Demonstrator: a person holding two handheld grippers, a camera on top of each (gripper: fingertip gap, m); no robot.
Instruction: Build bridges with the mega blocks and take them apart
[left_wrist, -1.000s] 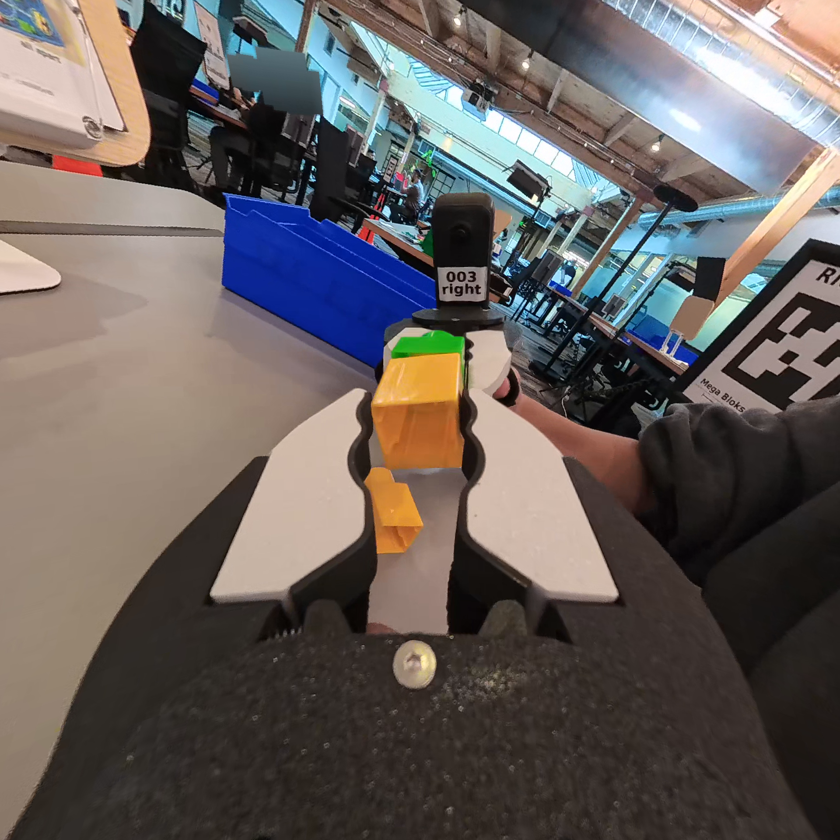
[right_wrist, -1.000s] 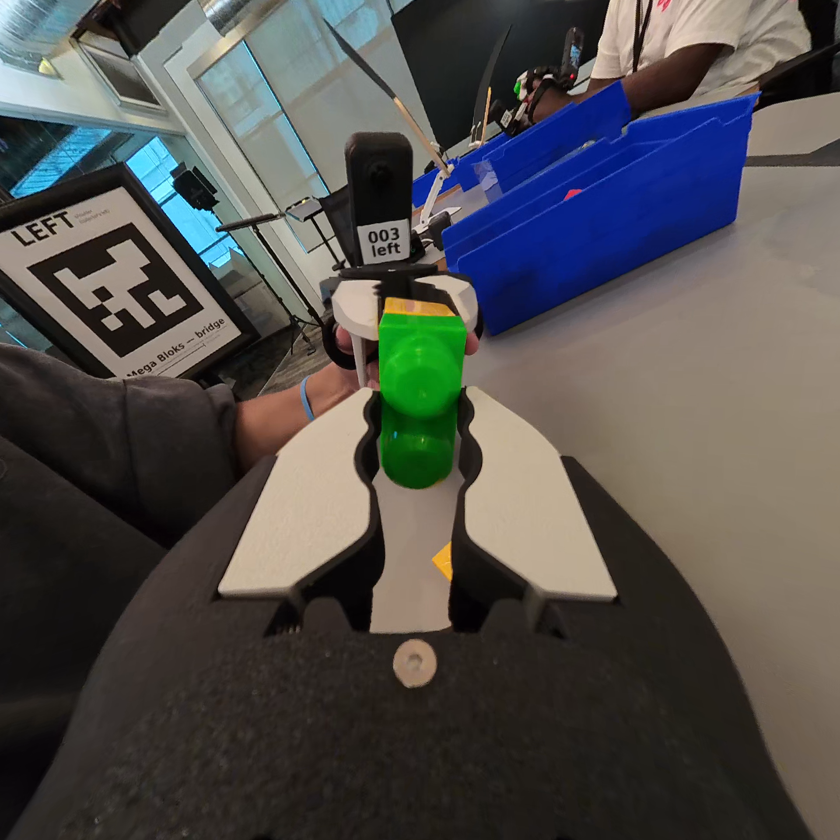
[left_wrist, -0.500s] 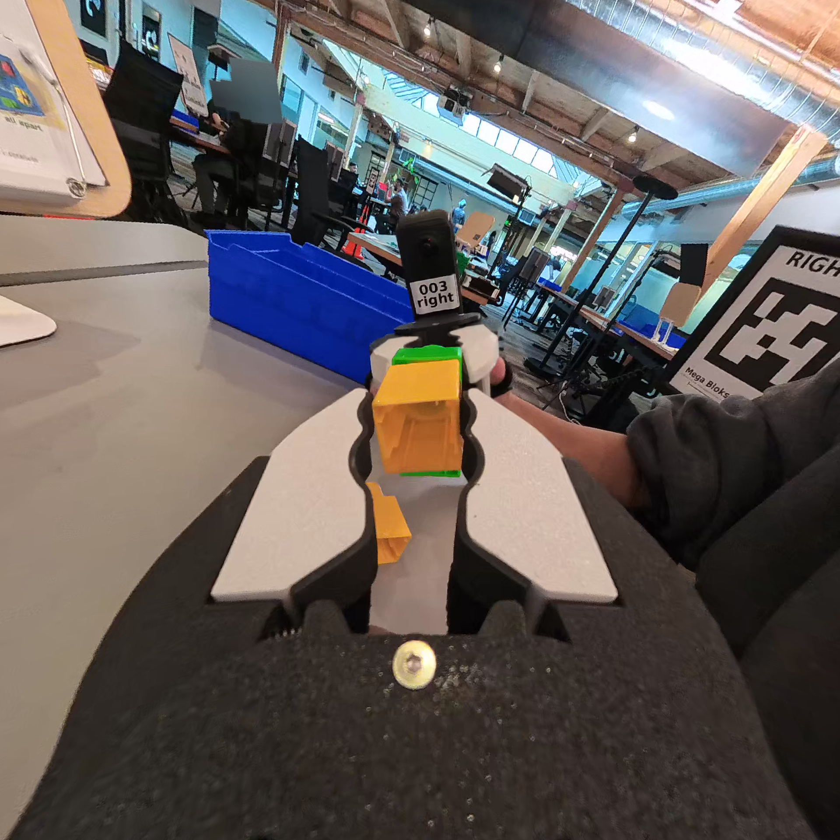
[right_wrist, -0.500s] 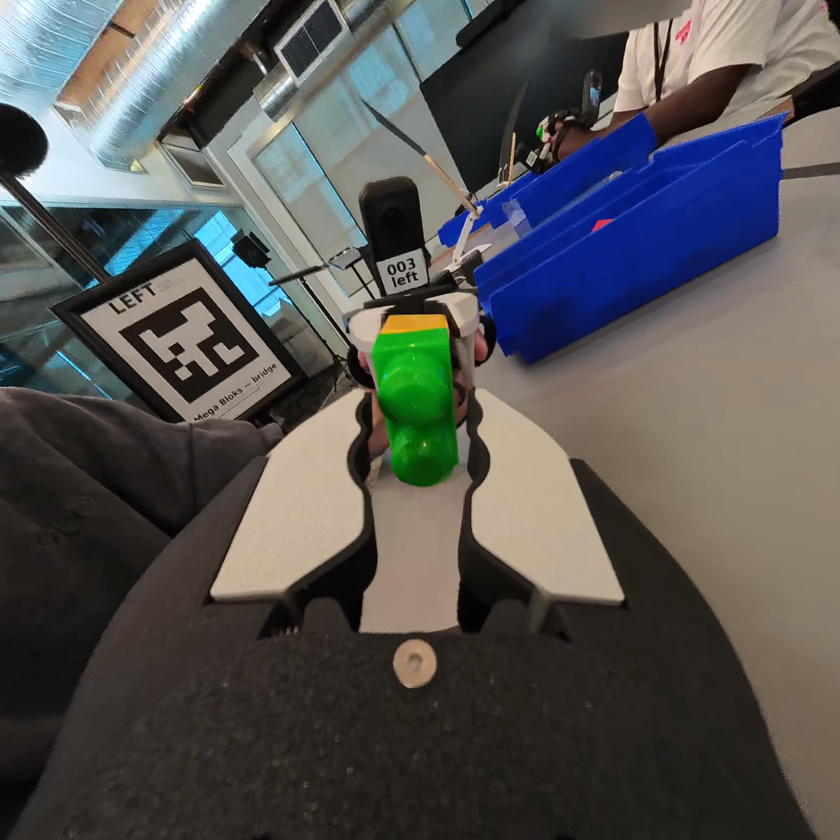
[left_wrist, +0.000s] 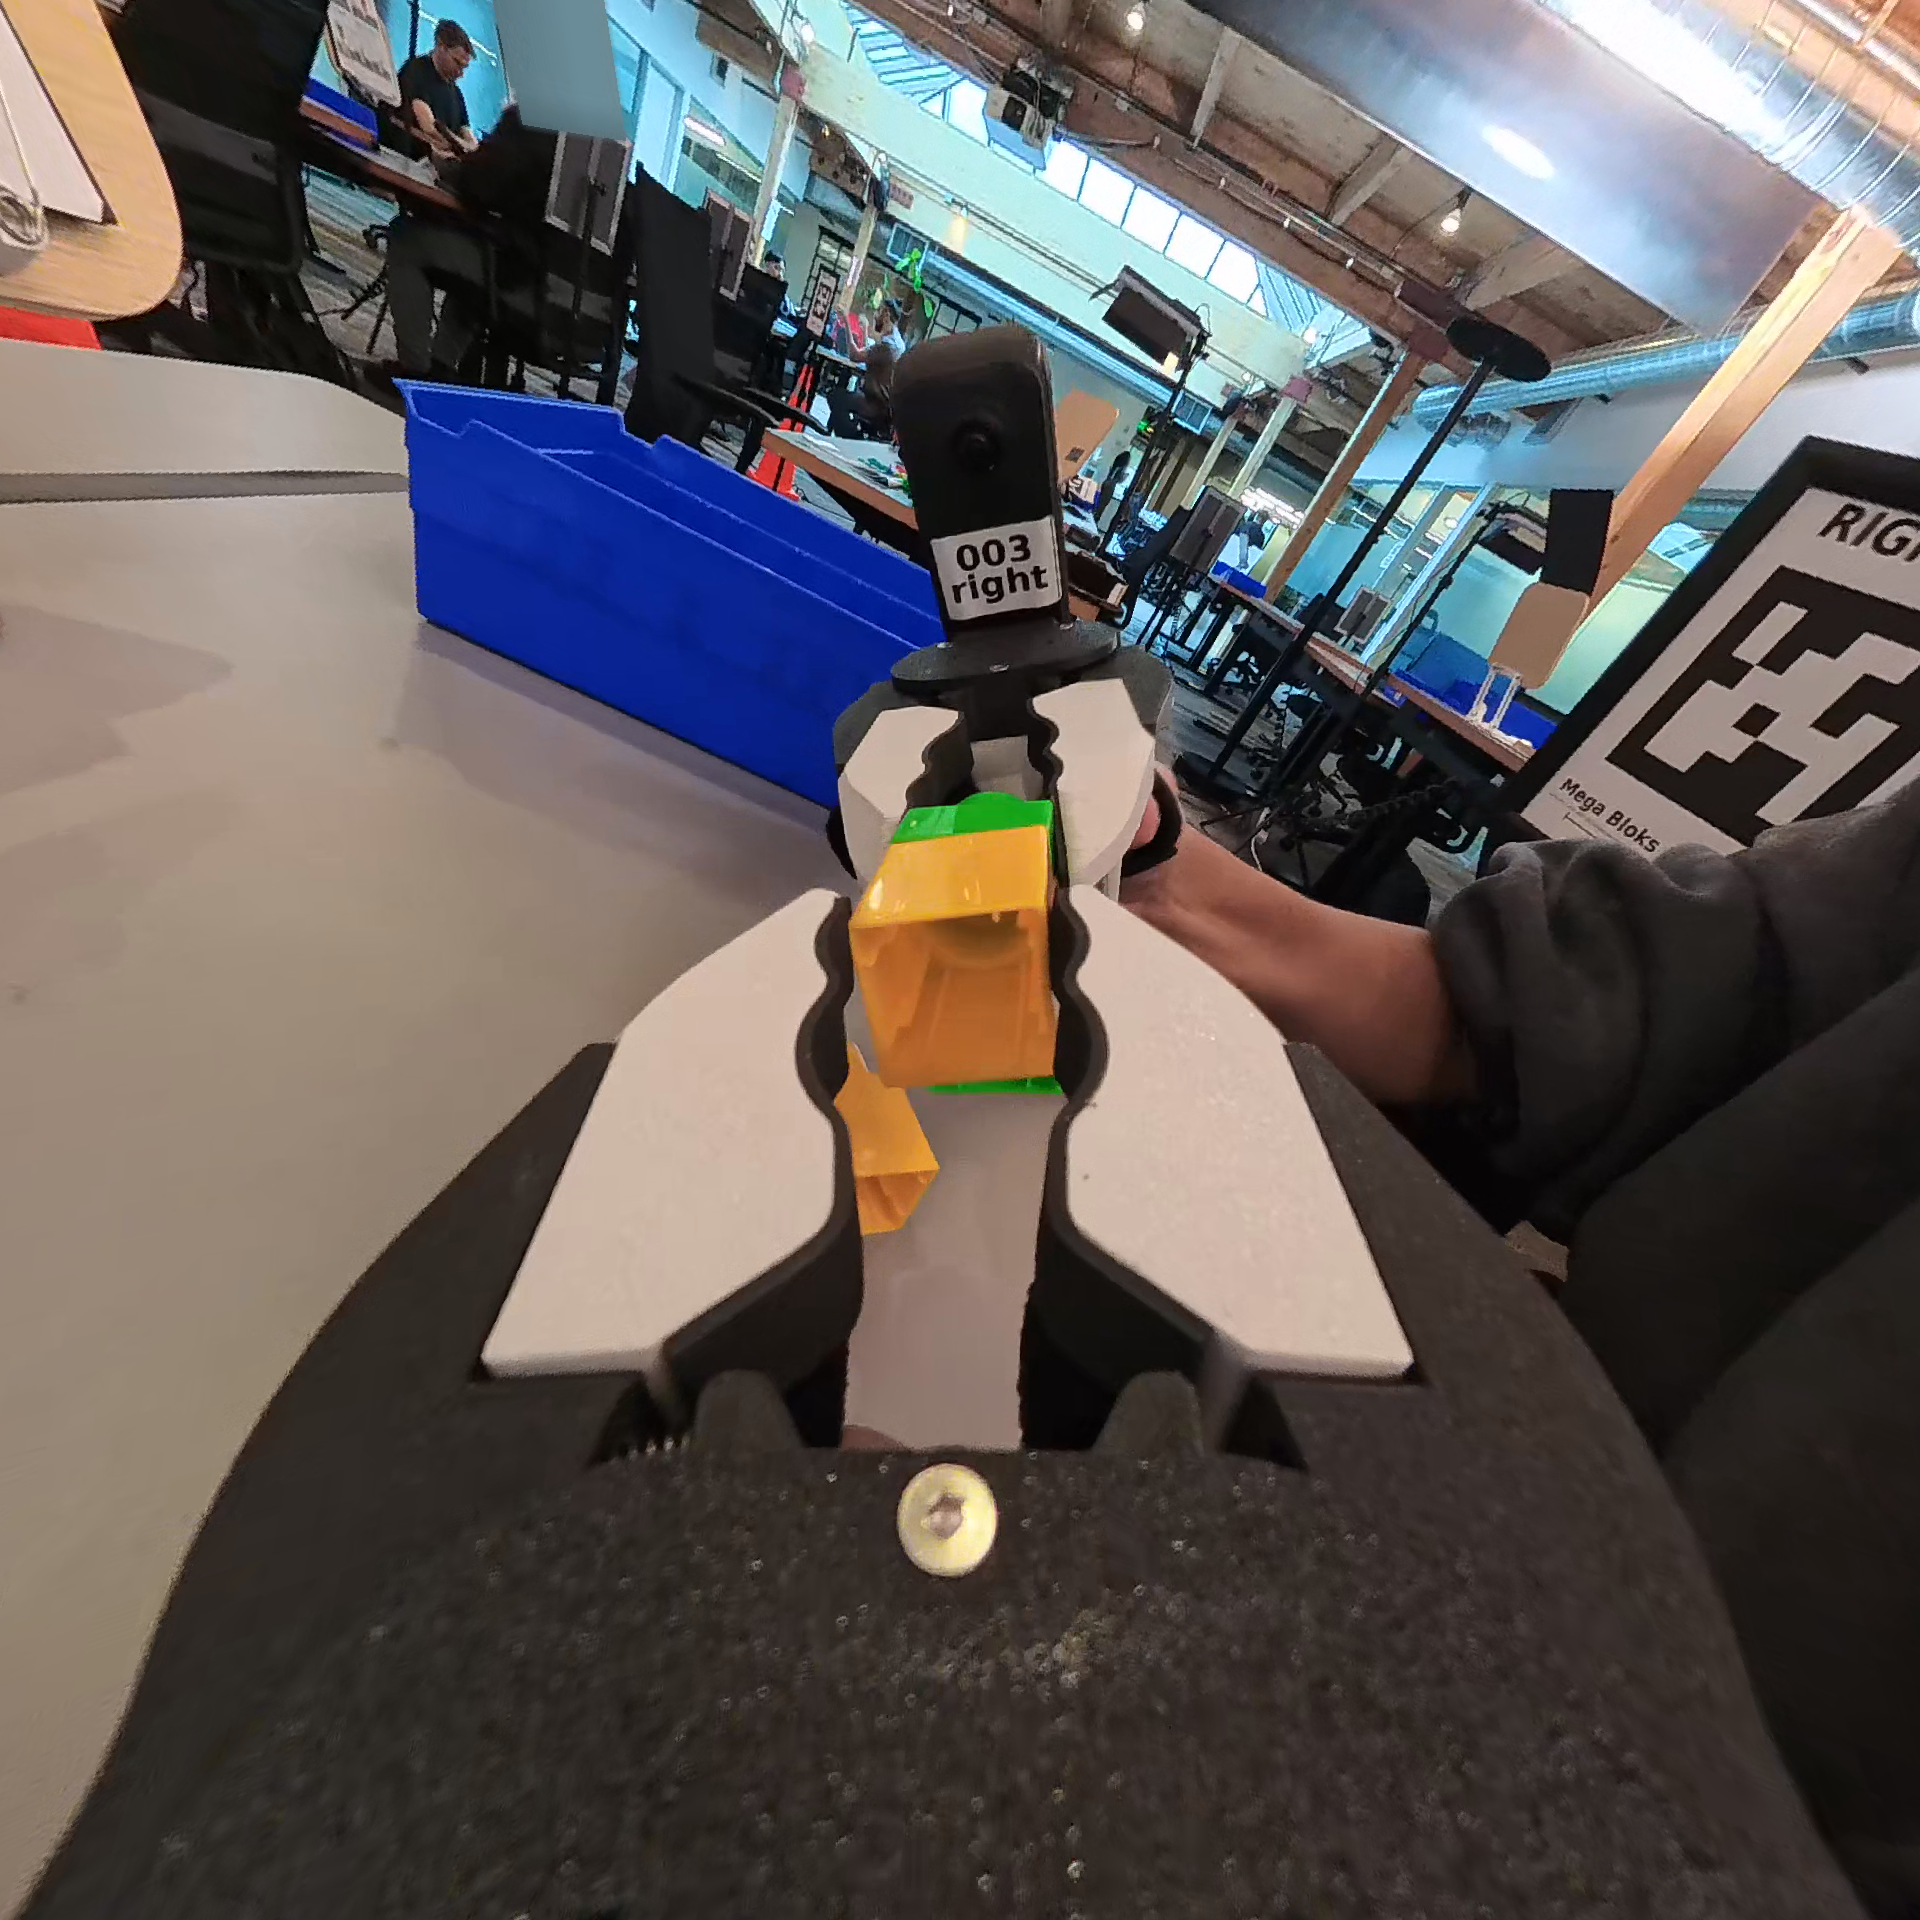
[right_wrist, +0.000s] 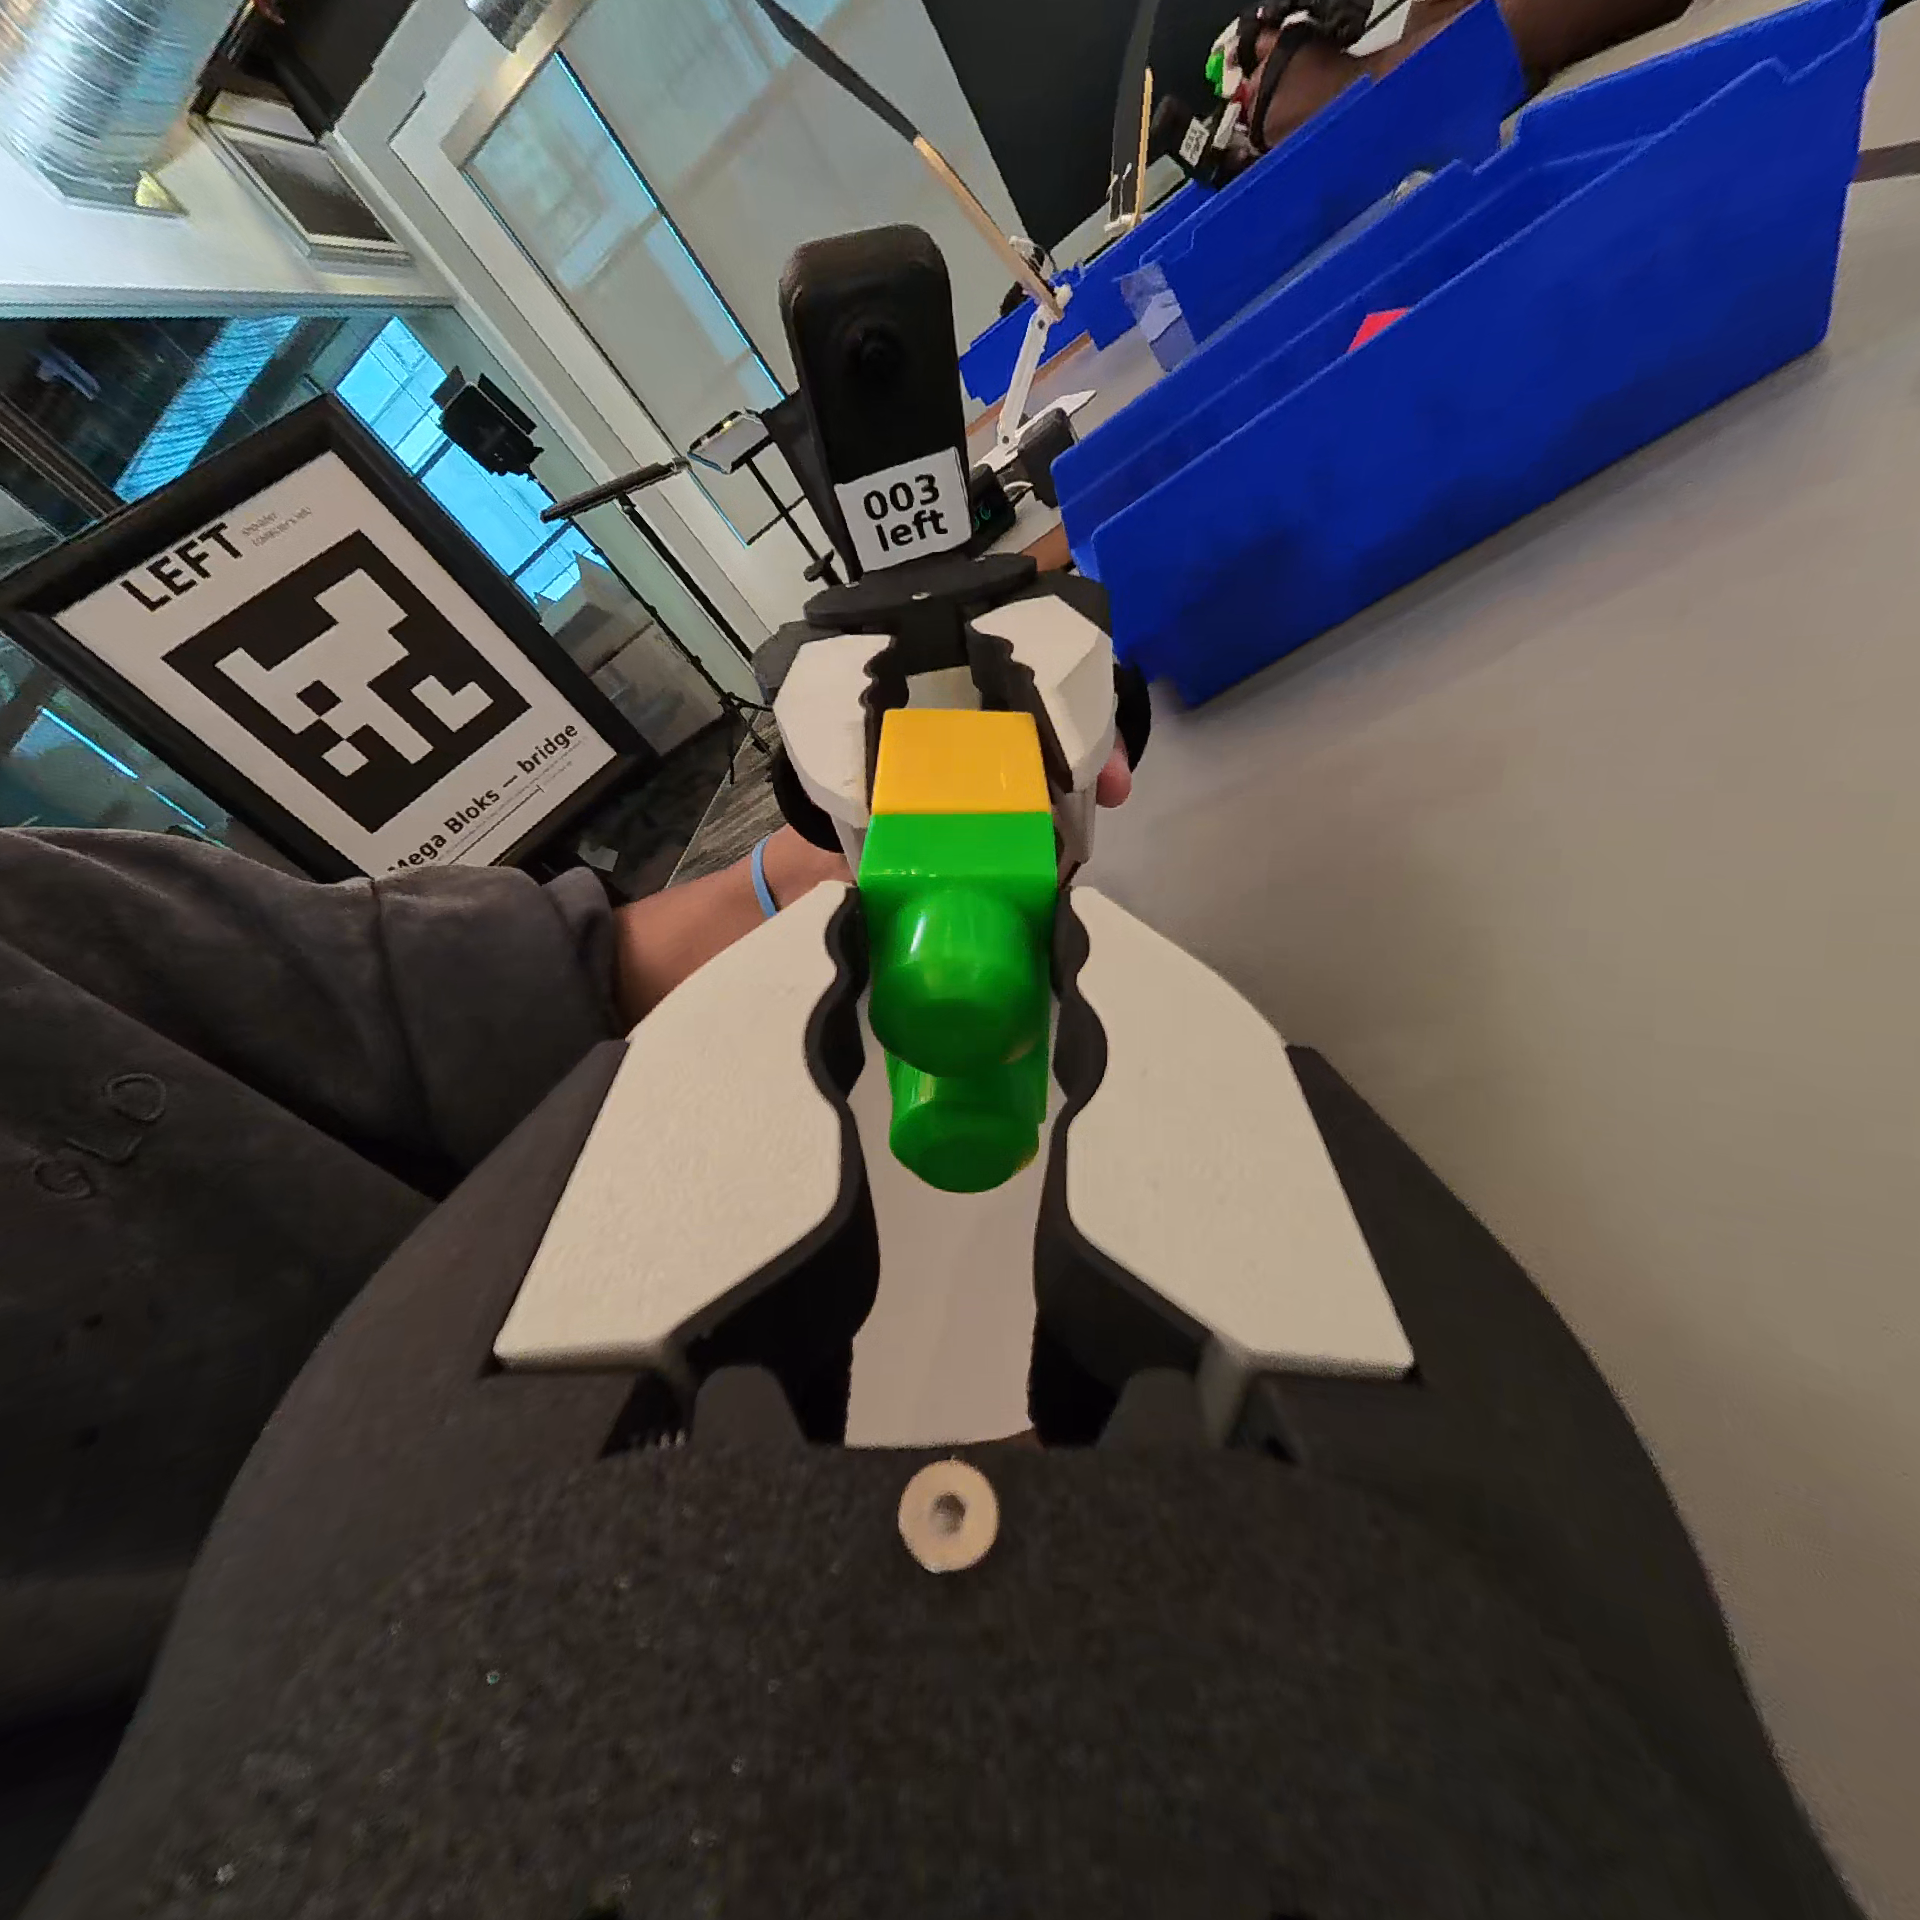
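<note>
A yellow block (left_wrist: 956, 977) and a green block (right_wrist: 956, 997) sit flush against each other, held in the air between my two grippers, which face each other. My left gripper (left_wrist: 951, 935) is shut on the yellow block, whose hollow underside faces the camera. My right gripper (right_wrist: 956, 935) is shut on the green block, whose two studs point at the camera. In the right wrist view the yellow block (right_wrist: 956, 764) shows beyond the green one. In the left wrist view the green block (left_wrist: 971, 821) peeks out behind the yellow. A second yellow block (left_wrist: 883, 1153) lies on the grey table (left_wrist: 260, 883) below.
A blue bin (left_wrist: 644, 592) stands on the table behind the blocks and shows at the upper right of the right wrist view (right_wrist: 1455, 416). A framed black-and-white marker sign (right_wrist: 332, 665) stands near the table edge. The person's dark sleeves (left_wrist: 1662, 987) are close by. The grippers are tip to tip, or close to it.
Both grippers have kept their grip while the joined pair tilted a little. The yellow block's hollow underside now shows more, and the loose yellow block has dropped out of the right wrist view.
</note>
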